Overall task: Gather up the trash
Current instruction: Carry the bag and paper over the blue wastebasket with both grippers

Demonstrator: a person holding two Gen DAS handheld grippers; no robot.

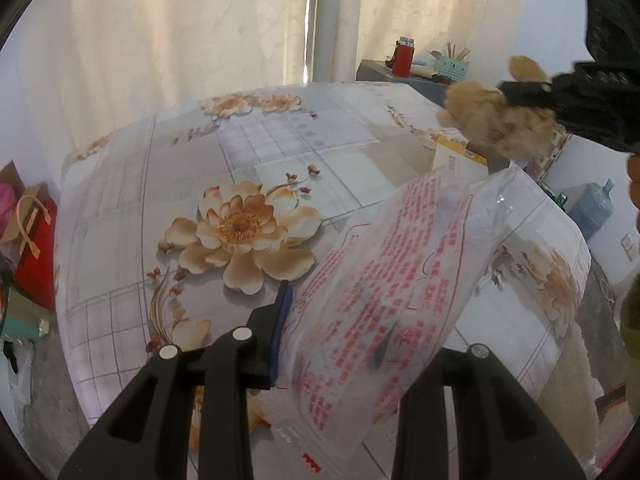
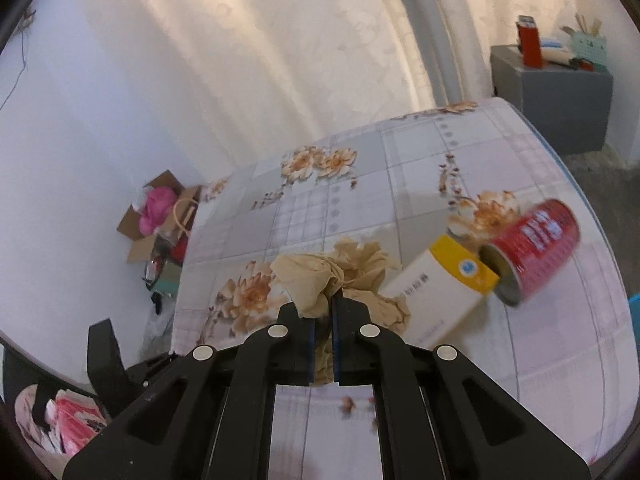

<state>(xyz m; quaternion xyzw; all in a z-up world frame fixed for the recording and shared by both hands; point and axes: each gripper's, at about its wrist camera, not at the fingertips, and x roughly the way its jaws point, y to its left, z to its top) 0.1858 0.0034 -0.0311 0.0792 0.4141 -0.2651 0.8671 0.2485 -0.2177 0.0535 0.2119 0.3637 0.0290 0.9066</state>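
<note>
My left gripper [image 1: 360, 312] holds a clear plastic bag with red print [image 1: 384, 280] between its jaws, above the flowered tablecloth [image 1: 168, 208]; its right finger is hidden behind the bag. My right gripper [image 2: 324, 304] is shut on a crumpled tan paper napkin [image 2: 316, 280], lifted above the table. In the left wrist view the right gripper [image 1: 532, 96] and napkin [image 1: 492, 120] show at the upper right, above the bag's mouth. A white and yellow box [image 2: 436, 292] and a red can [image 2: 532, 248] lie on their sides on the table to the right.
A grey cabinet [image 2: 560, 104] with a red flask [image 2: 530, 42] stands at the back right. An open cardboard box with pink items [image 2: 154, 212] and a red gift bag [image 1: 36, 256] sit on the floor to the left. Curtains hang behind.
</note>
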